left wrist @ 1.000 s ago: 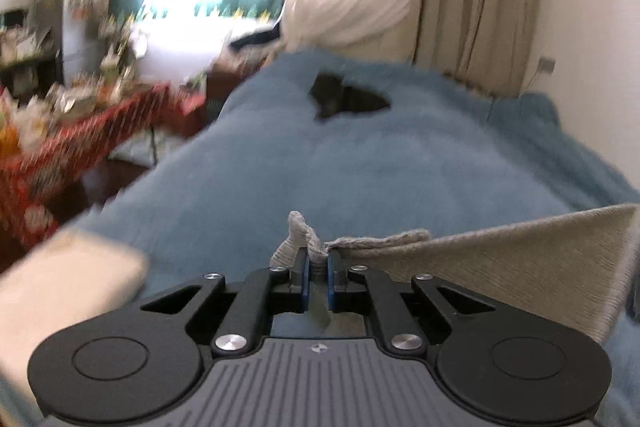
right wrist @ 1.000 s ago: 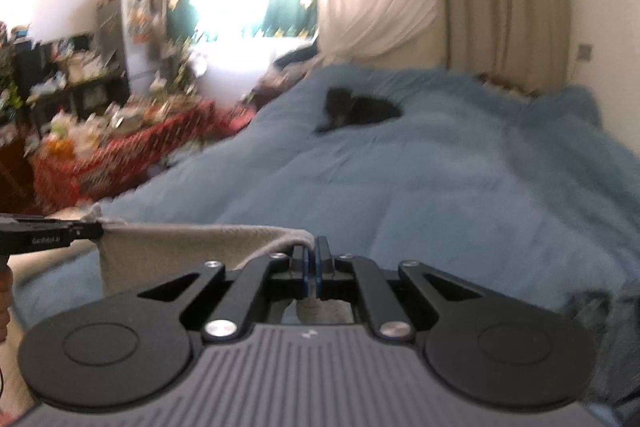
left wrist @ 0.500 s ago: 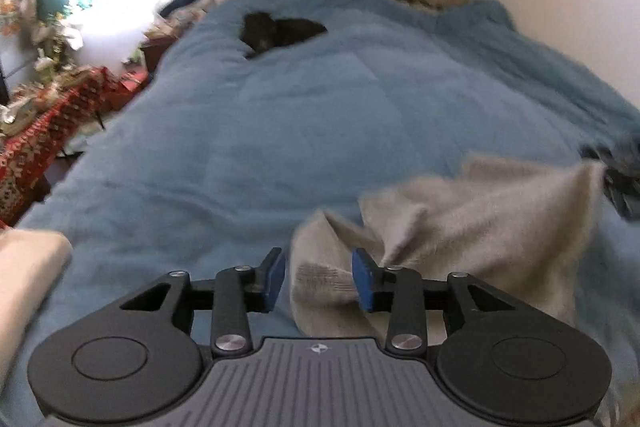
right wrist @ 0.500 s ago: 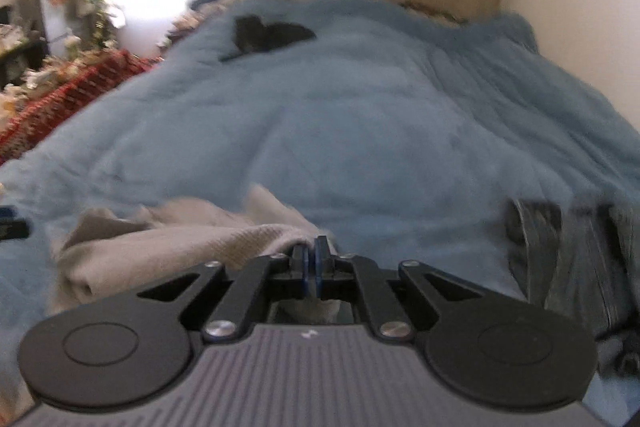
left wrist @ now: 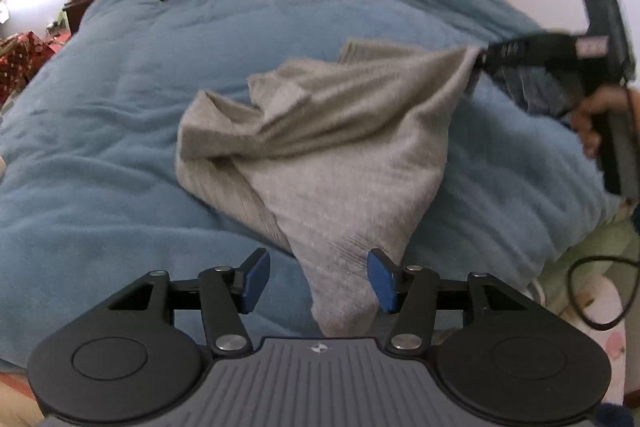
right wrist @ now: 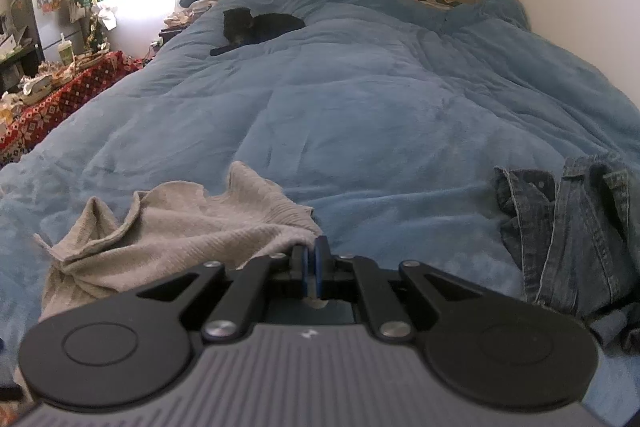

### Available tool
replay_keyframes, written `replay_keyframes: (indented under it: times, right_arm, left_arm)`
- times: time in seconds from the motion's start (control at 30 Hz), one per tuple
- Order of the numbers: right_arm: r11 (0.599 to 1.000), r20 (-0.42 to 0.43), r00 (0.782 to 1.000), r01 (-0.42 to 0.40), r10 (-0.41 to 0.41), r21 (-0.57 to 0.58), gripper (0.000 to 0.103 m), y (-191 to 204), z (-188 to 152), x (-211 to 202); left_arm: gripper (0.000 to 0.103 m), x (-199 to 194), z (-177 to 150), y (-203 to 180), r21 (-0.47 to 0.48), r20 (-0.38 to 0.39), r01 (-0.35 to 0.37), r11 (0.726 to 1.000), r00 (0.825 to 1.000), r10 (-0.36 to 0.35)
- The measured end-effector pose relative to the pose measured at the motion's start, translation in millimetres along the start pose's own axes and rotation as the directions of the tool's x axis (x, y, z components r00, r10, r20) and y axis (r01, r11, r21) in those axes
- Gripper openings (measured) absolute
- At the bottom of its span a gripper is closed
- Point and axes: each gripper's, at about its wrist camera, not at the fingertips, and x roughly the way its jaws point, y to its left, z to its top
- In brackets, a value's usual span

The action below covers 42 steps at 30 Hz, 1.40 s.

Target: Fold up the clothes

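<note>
the right hand-held gripper (right wrist: 311,261) pinched the grey sweater (left wrist: 340,147) on the bed (right wrist: 360,107) at the laying-out step, the left hand-held gripper (left wrist: 318,281) gaped empty, likely needing a fresh corner grip.

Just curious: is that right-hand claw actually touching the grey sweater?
Touching. In the right wrist view, the right gripper is shut on the grey sweater's edge.

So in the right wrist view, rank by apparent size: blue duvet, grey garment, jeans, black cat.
1. blue duvet, fills most of the view.
2. grey garment, pinched by the right gripper.
3. jeans, partly cut off, so close to the garment.
4. black cat, smallest, but farthest from the camera.
</note>
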Motion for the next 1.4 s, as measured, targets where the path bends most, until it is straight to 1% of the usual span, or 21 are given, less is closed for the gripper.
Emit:
replay_keyframes:
  times: [0.07,0.13,0.2,0.23,0.27,0.3,0.33,0.37,0.43,0.53,0.6,0.63,0.7,0.8,0.87,0.93,1.03,1.07,1.17,1.27,1.4]
  right_arm:
    - [1.000,0.004,1.000,0.000,0.000,0.003,0.003,0.6,-2.1,-6.0]
    - [1.000,0.008,1.000,0.000,0.000,0.007,0.003,0.6,-3.9,-10.3]
    - [1.000,0.011,1.000,0.001,-0.001,0.012,0.003,0.5,-6.1,-16.1]
    - [1.000,0.012,1.000,0.000,-0.001,0.015,0.003,0.5,-7.0,-18.9]
    - [1.000,0.013,1.000,0.000,-0.001,0.018,0.003,0.6,-7.9,-21.6]
    - [1.000,0.014,1.000,0.001,-0.001,0.020,0.003,1.0,-9.7,-25.4]
    - [1.000,0.015,1.000,0.002,-0.002,0.021,0.003,0.6,-10.4,-28.2]
    - [1.000,0.017,1.000,0.002,-0.003,0.020,0.003,-0.1,-11.4,-32.1]
    - [1.000,0.022,1.000,0.004,-0.004,0.018,0.003,-1.7,-13.6,-40.1]
    - [1.000,0.045,0.999,0.010,-0.011,0.020,0.003,-6.9,-12.6,-56.7]
    - [1.000,0.067,0.998,0.010,-0.012,0.024,0.003,-9.4,-10.6,-71.4]
    - [1.000,0.081,0.997,0.007,-0.008,0.022,0.003,-10.2,-8.5,-80.4]
    - [1.000,0.116,0.993,-0.009,0.007,0.015,0.003,-7.7,-2.8,-100.1]
    - [0.999,0.185,0.982,-0.030,0.032,-0.013,0.003,1.8,11.8,-133.5]
    - [0.998,0.246,0.968,-0.041,0.049,-0.039,0.003,11.0,23.9,-161.2]
    - [0.997,0.305,0.950,-0.048,0.065,-0.062,0.003,20.0,35.1,-189.7]
    - [0.994,0.389,0.917,-0.052,0.084,-0.094,0.003,33.2,48.6,-236.8]
    - [0.993,0.409,0.908,-0.049,0.088,-0.105,0.003,36.8,51.2,-249.8]
    - [0.990,0.460,0.883,-0.036,0.095,-0.135,0.003,46.8,54.8,-288.5]
    - [0.989,0.473,0.876,-0.030,0.096,-0.145,0.003,52.3,50.9,-312.6]
    - [0.990,0.452,0.887,-0.032,0.093,-0.140,0.003,51.0,45.0,-318.2]
  left_arm:
    - [0.058,7.1,-2.2,-2.2,0.004,-0.022,-0.005,1.000,1.000,0.005]
    - [0.058,11.4,-5.1,-2.9,-0.016,-0.044,0.006,1.000,0.999,-0.006]
    - [0.058,12.8,-6.8,-3.6,-0.031,-0.046,0.034,0.999,0.998,-0.035]
    - [0.058,13.2,-7.4,-4.5,-0.031,-0.043,0.029,0.999,0.999,-0.030]
    - [0.054,13.7,-8.6,-5.3,-0.032,-0.039,0.023,0.999,0.999,-0.024]
    - [0.045,14.1,-9.5,-5.4,-0.036,-0.033,0.019,0.999,0.999,-0.020]
    - [0.017,14.3,-9.4,-4.5,-0.044,-0.027,0.011,0.999,1.000,-0.012]
    - [0.011,14.3,-8.7,-2.8,-0.053,-0.021,0.000,0.999,1.000,-0.001]
    - [0.009,12.0,-6.1,2.5,-0.076,-0.005,-0.024,0.997,1.000,0.024]
    - [0.009,-8.9,6.6,20.1,-0.117,0.071,-0.085,0.989,0.993,0.094]
    - [0.009,-30.4,19.1,35.6,-0.152,0.139,-0.114,0.982,0.981,0.136]
    - [0.008,-42.9,26.3,43.2,-0.168,0.177,-0.127,0.978,0.972,0.157]
    - [0.008,-69.0,42.6,56.1,-0.187,0.252,-0.149,0.971,0.948,0.194]
    - [0.008,-107.5,69.6,69.7,-0.202,0.349,-0.161,0.966,0.910,0.224]
    - [0.008,-134.6,87.6,74.9,-0.212,0.408,-0.171,0.962,0.879,0.247]
    - [0.008,-160.8,101.4,77.8,-0.230,0.453,-0.153,0.961,0.857,0.245]
    - [0.008,-199.4,112.4,76.0,-0.241,0.520,-0.135,0.961,0.818,0.245]
    - [0.008,-209.3,114.1,74.0,-0.240,0.532,-0.129,0.962,0.811,0.242]
    - [0.008,-232.0,112.7,69.0,-0.235,0.553,-0.117,0.965,0.800,0.232]
    - [0.008,-242.1,108.6,64.5,-0.224,0.557,-0.114,0.968,0.800,0.223]
    - [0.008,-237.3,102.4,61.2,-0.212,0.537,-0.123,0.969,0.814,0.221]
